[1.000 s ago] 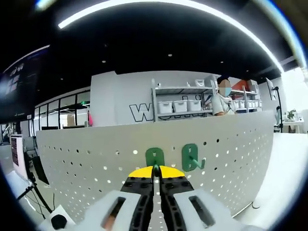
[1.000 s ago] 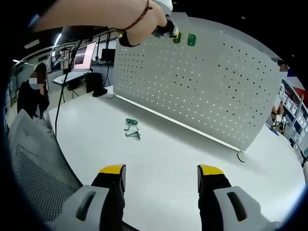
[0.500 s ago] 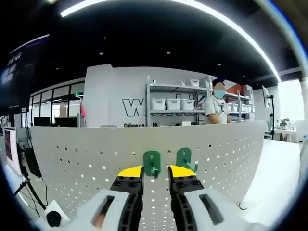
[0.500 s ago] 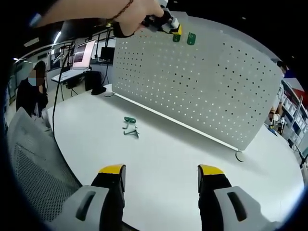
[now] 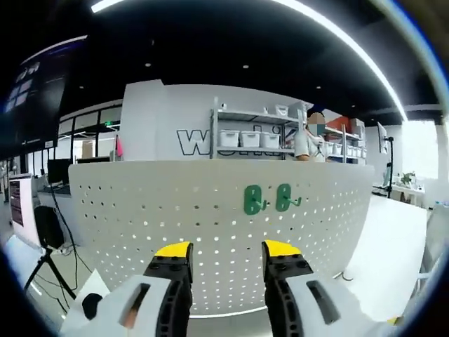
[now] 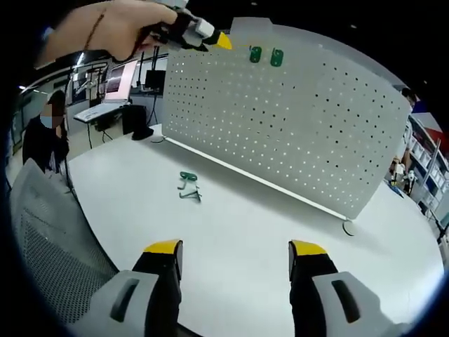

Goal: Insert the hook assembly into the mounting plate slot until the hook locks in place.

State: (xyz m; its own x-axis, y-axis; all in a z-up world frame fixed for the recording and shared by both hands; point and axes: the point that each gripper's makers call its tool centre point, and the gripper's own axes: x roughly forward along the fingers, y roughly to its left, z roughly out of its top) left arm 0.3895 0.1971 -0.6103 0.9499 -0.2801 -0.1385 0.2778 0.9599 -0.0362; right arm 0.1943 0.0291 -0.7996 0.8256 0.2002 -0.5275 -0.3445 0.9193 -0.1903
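Ahead of the left gripper [image 5: 224,251], in the left gripper view, stands a white pegboard [image 5: 140,225], upright and curved across the picture. Two green hooks [image 5: 253,200] hang on it side by side near its upper edge, the second hook [image 5: 283,197] just to the right of the first. The yellow-tipped jaws stand apart with nothing between them, and they are clear of the board. Behind the board are metal shelves [image 5: 252,140] with white bins, a wall with large letters, and a person beside the shelves. A monitor [image 5: 15,210] sits at the far left, and the white table [image 5: 400,239] runs off to the right.

Over the table [image 6: 231,232], in the right gripper view, the right gripper [image 6: 234,248] has its jaws wide apart and empty, pointing across the bare tabletop. The pegboard [image 6: 302,133] stands across the far side of the table, with the two green hooks [image 6: 255,54] close to its top edge. A hand [image 6: 105,31] at upper left holds the left gripper [image 6: 210,38], whose yellow tip is near the hooks but apart from them. Loose green hooks [image 6: 189,186] lie on the table in front of the board. A mesh chair back [image 6: 49,239] fills the lower left, and a seated person [image 6: 45,137] is beyond it.
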